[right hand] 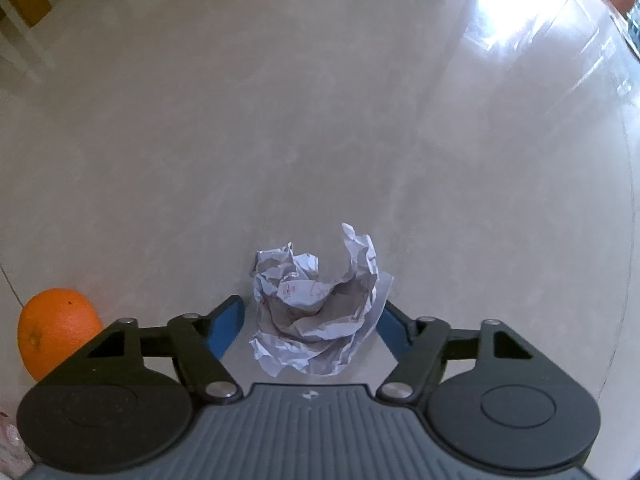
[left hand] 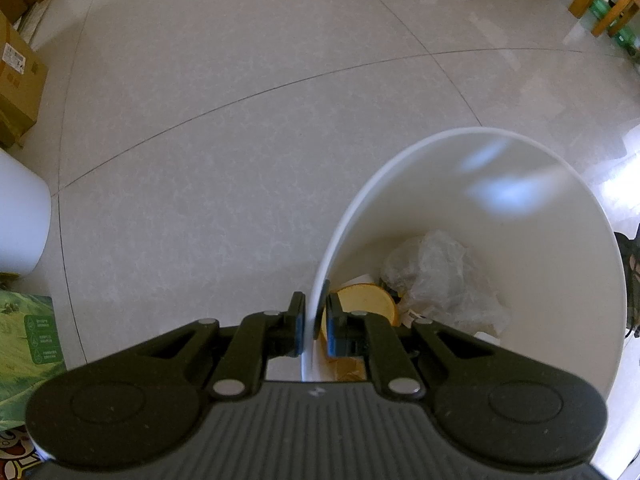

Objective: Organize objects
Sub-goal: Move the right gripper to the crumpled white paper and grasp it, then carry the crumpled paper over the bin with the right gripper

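The right claw (right hand: pixel 312 320) stands apart around the crumpled paper (right hand: pixel 316 312) on the floor, an orange (right hand: pixel 56 332) to its left. The left claw (left hand: pixel 314 320) is clamped on the white bin (left hand: pixel 480 152) rim. Next, I think: squeeze the paper, lift it into the bin.
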{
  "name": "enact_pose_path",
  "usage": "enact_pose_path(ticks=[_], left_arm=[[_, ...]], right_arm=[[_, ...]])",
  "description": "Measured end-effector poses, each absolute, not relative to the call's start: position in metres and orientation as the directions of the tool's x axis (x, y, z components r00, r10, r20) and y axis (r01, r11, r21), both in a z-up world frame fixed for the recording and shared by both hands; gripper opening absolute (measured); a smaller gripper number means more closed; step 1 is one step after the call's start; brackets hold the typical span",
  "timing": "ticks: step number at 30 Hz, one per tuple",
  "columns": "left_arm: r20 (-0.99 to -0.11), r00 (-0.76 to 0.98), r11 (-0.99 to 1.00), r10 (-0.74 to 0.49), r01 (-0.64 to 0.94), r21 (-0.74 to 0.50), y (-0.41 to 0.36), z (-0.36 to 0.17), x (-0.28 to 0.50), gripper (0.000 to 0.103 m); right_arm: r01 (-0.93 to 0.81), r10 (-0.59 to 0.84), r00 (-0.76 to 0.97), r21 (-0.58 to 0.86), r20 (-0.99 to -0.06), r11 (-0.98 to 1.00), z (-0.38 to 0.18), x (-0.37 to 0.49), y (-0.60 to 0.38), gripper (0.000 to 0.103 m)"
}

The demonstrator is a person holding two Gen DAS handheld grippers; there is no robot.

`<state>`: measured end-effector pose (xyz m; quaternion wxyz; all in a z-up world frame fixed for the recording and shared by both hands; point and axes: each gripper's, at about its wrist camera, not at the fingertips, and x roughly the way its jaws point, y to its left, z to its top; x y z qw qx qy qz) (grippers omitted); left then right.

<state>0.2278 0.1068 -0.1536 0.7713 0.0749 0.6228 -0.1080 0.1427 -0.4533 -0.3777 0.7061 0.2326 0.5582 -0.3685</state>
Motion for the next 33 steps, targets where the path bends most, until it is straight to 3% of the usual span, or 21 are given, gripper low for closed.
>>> enact_pose_path(ticks=[3, 6, 17, 24, 33], left_arm=[[-0.977, 0.201, 0.965, -0.075, 0.260, -0.020, 0.107, -0.154, 0.227, 0.008], [-0.977, 0.201, 0.966, -0.076, 0.257, -0.022, 0.108, -0.154, 0.227, 0.008], [-0.975, 0.210, 0.964, -0.069, 0.265, -0.011, 0.106, -0.155, 0.225, 0.008], [-0.974, 0.216, 0.964, -0.062, 0.267, -0.003, 0.104, -0.154, 0.224, 0.009], [-0.972, 0.232, 0.959, -0.048, 0.282, 0.020, 0.102, -0.153, 0.222, 0.009]], right_arm=[[0.774, -0.263, 0.109, -0.084, -0.958, 0.628, -0.375, 0.145, -0.452, 0.058], [0.784, -0.274, 0.094, -0.099, -0.957, 0.613, -0.373, 0.148, -0.455, 0.055], [0.676, -0.268, 0.096, -0.135, -0.959, 0.724, -0.333, 0.160, -0.434, 0.053], [0.453, -0.202, 0.202, -0.091, -0.958, 0.887, -0.250, 0.174, -0.369, 0.053], [0.107, -0.017, 0.350, 0.022, -0.937, 0.994, -0.117, 0.159, -0.252, 0.054]])
